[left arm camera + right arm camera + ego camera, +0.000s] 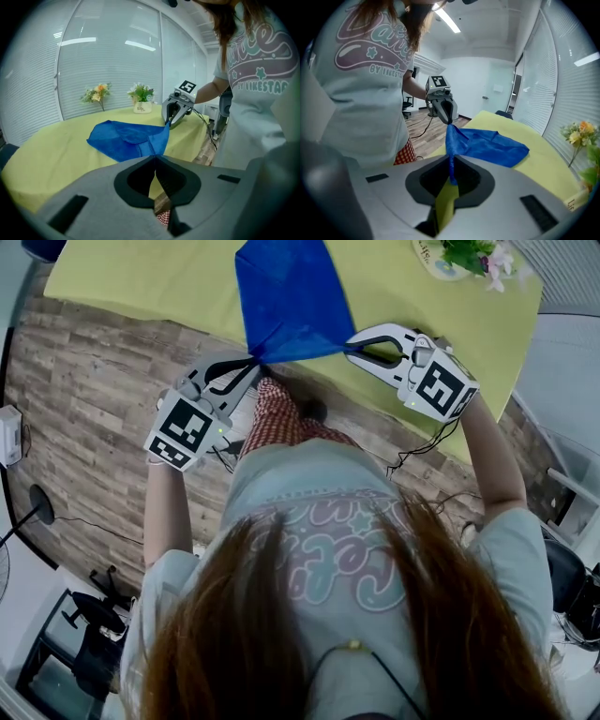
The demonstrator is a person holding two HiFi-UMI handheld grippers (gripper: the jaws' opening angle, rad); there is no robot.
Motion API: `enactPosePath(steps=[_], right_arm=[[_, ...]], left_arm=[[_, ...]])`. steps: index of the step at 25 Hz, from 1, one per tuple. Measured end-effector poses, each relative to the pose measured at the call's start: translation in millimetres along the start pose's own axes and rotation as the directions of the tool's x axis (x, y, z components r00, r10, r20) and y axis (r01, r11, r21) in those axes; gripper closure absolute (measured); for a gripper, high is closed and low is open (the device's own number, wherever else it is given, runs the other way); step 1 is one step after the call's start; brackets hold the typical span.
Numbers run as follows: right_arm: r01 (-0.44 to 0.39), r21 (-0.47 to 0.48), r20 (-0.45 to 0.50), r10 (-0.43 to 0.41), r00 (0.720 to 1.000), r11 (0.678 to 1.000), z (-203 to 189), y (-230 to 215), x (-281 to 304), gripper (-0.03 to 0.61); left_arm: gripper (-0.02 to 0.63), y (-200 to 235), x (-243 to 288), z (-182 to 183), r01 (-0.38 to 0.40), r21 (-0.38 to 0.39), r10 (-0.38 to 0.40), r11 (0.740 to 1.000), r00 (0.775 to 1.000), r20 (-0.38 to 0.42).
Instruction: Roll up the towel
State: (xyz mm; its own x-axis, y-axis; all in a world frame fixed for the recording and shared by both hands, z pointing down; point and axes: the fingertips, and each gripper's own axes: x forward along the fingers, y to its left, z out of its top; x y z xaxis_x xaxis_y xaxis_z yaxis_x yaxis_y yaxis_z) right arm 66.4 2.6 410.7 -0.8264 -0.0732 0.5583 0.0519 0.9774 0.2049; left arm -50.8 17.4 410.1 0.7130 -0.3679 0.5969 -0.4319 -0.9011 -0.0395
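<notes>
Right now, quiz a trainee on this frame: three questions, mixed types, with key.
1. True or false: the towel is already rolled up.
2. What does the right gripper hold? A) a towel corner B) a cup C) nothing
3. Fill in: the left gripper is shut on the ___.
Key: 1 false; 2 A; 3 towel.
</notes>
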Motion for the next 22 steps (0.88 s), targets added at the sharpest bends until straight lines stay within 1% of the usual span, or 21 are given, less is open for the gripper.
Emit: enactPosePath(steps=[3, 5, 7, 10, 13, 15, 18, 22], right_arm=[[-0.028, 0.016, -0.001, 0.028, 1.0, 0.999, 0, 2, 2, 0.554], [-0.082, 0.097, 0.007, 0.082, 0.997, 0.992, -3, 3, 4, 0.558], [-0.114, 0.204, 0.04, 0.108, 0.993, 0.972, -3, -4, 5, 0.56], [-0.099, 0.318, 0.076, 0.079, 0.994, 0.943, -3, -25, 4, 0.56], [-0.08, 0.392, 0.065, 0.059, 0.996, 0.916, -4, -42, 6, 0.56], [-0.06, 0.394, 0.033, 0.051, 0.998, 0.917, -7, -48, 10, 0.56], [-0.03, 0.362, -0.018, 0.039, 0.999, 0.932, -11, -52, 15, 0.56], [-0.008, 0.312, -0.078, 0.034, 0.996, 0.95, -17, -50, 21, 0.558]], left_arm=[[0.597, 3, -1, 5, 0.004, -0.015, -0.003, 1.0, 1.0, 0.017], [0.597, 8, -2, 5, 0.009, -0.022, -0.009, 1.0, 1.0, 0.01], [0.597, 12, -1, 2, 0.026, -0.044, -0.026, 0.999, 1.0, -0.005], [0.597, 22, 3, -2, 0.05, -0.095, -0.054, 0.994, 0.998, -0.034], [0.597, 36, 7, -5, 0.042, -0.137, -0.05, 0.99, 0.997, -0.052], [0.597, 41, 10, -7, 0.036, -0.151, -0.048, 0.988, 0.996, -0.078], [0.597, 44, 15, -10, 0.033, -0.136, -0.05, 0.99, 0.991, -0.127], [0.597, 48, 18, -12, 0.031, -0.137, -0.05, 0.99, 0.989, -0.138]])
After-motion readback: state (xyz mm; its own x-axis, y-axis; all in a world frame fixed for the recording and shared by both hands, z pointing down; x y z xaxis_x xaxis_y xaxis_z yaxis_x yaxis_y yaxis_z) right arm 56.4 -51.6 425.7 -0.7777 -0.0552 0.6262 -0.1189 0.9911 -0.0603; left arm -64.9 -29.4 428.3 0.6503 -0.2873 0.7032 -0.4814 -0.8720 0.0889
